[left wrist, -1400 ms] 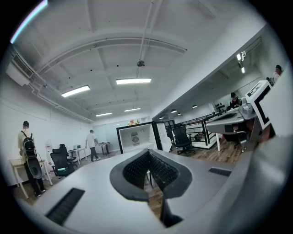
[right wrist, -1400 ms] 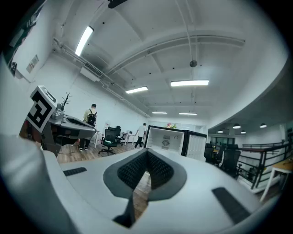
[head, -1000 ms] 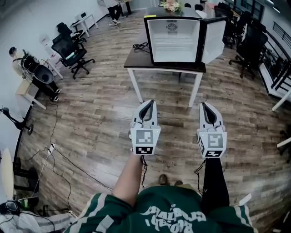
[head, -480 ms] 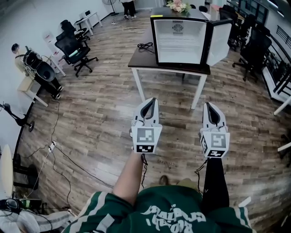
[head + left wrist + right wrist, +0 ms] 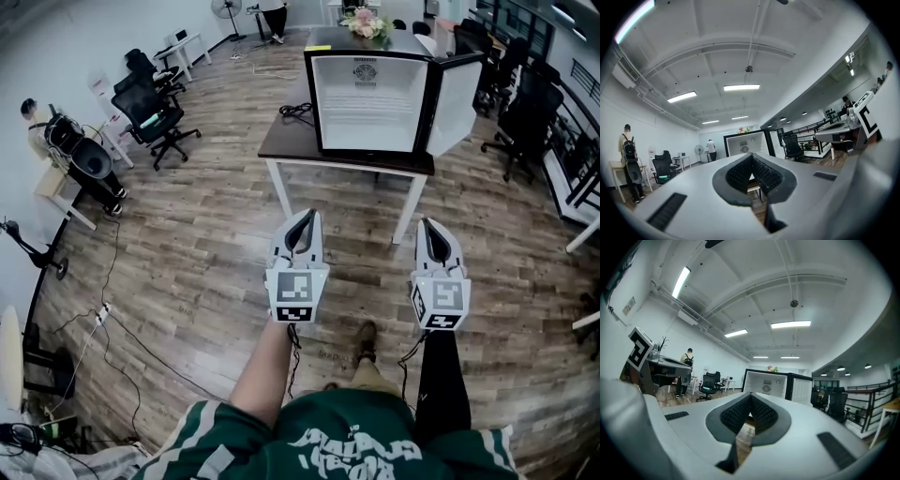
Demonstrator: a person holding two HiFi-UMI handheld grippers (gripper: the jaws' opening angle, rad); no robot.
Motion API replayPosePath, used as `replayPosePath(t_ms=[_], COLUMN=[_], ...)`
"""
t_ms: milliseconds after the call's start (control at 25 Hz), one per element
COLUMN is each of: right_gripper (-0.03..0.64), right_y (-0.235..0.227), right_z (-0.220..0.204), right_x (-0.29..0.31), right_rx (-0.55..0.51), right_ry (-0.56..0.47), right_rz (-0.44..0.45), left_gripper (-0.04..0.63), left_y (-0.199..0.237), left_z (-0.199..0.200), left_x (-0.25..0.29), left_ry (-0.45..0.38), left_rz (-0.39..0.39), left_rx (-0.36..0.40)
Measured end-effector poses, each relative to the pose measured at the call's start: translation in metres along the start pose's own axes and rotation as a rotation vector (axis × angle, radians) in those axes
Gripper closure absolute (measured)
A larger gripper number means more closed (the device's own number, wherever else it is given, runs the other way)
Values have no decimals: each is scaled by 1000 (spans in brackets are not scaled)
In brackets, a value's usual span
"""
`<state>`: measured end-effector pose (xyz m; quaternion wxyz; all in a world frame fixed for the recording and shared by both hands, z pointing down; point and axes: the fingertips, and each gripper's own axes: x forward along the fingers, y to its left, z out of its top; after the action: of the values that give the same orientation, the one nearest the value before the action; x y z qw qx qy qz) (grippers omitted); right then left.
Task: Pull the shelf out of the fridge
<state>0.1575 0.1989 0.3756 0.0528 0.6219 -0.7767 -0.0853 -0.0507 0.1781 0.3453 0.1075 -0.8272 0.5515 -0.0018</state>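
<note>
Closer to fridge (image 5: pixel 375 94) than a second ago, still well short of it; left gripper (image 5: pixel 307 217) and right gripper (image 5: pixel 429 225) pressed together, empty; shelf untouched, approach unfinished

Green printed shirt (image 5: pixel 349 439), white hand-held grippers (image 5: pixel 307 216) (image 5: pixel 429 225)

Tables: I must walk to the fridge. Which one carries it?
The dark-topped table with white legs, straight ahead: the open fridge stands on it. The white desk at far left carries none.
</note>
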Motion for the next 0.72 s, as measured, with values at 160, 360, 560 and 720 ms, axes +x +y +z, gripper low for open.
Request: replayPosePath(t_ms=[160, 360, 560, 720], right_gripper=[608, 608, 608, 607], right_y=[-24, -59, -93, -110], right_z=[-9, -11, -15, -18], right_x=[53, 117, 170, 205], right_rx=[-2, 1, -3, -1], right_ry=[1, -3, -8, -18], right_rz=[11, 23, 42, 57], left_gripper=[581, 580, 580, 581], left_y=[8, 11, 11, 14], left_z=[-8, -13, -18, -19], left_x=[55, 128, 189, 224], left_ry=[-5, 2, 5, -2], left_rz=[0, -4, 7, 16], left_rx=[0, 8, 11, 14])
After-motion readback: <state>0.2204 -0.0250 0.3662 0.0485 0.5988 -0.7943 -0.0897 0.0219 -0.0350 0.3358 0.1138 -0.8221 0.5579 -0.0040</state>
